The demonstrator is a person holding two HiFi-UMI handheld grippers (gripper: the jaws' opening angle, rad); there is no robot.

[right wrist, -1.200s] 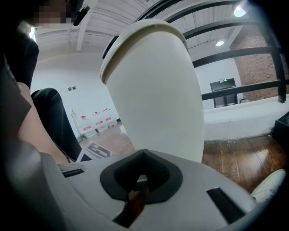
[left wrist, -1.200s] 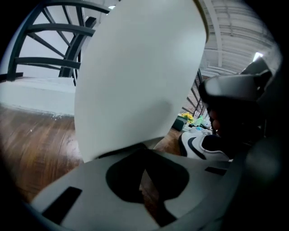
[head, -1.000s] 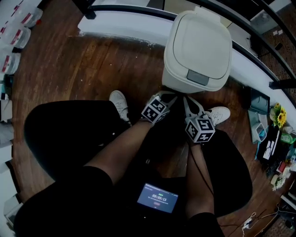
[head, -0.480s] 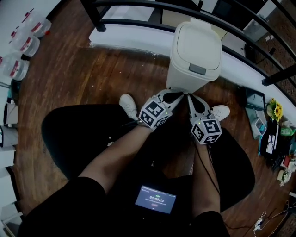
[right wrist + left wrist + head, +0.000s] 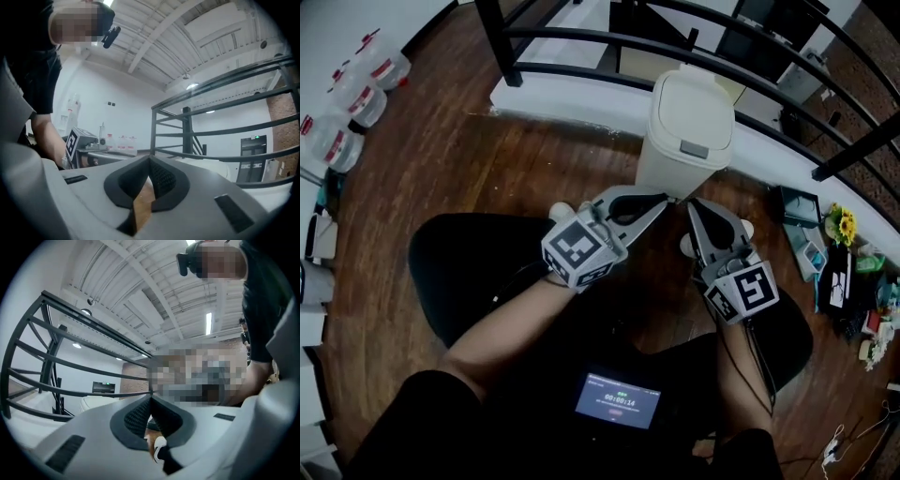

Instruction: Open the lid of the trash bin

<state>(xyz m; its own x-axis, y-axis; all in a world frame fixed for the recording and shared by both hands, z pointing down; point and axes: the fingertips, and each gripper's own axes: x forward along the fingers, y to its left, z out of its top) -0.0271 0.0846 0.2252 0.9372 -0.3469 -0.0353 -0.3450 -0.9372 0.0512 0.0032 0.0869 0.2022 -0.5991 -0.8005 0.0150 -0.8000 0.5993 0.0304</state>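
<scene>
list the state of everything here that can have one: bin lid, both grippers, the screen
trash bin lid: closed, flat on the bin
left gripper: jaws together, nothing between them, not on the bin
right gripper: jaws together, nothing between them, not on the bin
screen: lit, on the person's lap

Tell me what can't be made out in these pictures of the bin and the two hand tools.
1. Lower front of the trash bin: head view, partly hidden behind the left gripper.
2. Text on the screen: head view, too small to read.
3. Clutter on the floor: head view, small, cut off by the right edge.
</scene>
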